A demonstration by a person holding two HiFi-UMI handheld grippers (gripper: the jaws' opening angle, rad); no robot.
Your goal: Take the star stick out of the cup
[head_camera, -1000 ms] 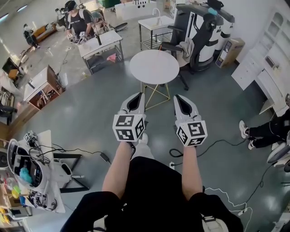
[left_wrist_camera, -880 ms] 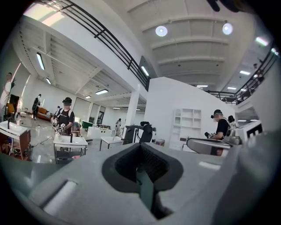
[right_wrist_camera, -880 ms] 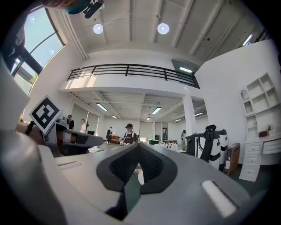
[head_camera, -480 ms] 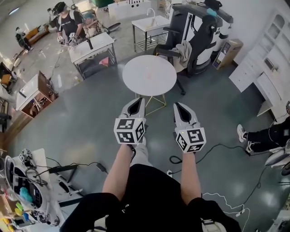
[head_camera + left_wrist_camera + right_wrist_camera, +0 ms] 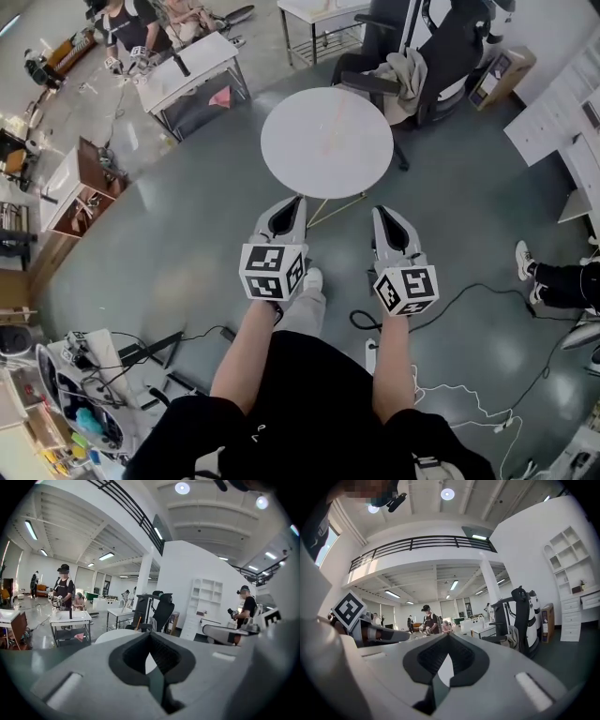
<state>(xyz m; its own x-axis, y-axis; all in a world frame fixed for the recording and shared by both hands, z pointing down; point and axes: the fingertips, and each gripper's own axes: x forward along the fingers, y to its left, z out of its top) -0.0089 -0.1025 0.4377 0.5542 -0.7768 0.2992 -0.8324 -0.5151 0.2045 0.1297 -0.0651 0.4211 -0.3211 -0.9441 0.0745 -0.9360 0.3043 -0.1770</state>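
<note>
No cup and no star stick show clearly in any view. A round white table (image 5: pixel 326 141) stands ahead of me, with a thin orange streak (image 5: pixel 330 131) on its top that is too faint to name. My left gripper (image 5: pixel 300 199) and right gripper (image 5: pixel 377 209) are held side by side above the floor, just short of the table's near edge. Both are shut with nothing between the jaws. In the left gripper view the closed tips (image 5: pixel 150 633) point at the table top (image 5: pixel 112 635). The right gripper view shows its tips (image 5: pixel 449 634) closed too.
A black office chair (image 5: pixel 412 70) draped with cloth stands behind the table. A white work table (image 5: pixel 192 75) with people beside it is at the back left. Cables (image 5: pixel 450 300) run over the grey floor at the right, and a cluttered cart (image 5: pixel 80 398) sits at the lower left.
The round table has come closer and lower in the head view as the person steps toward it. Both grippers keep the same shut, side-by-side pose.
</note>
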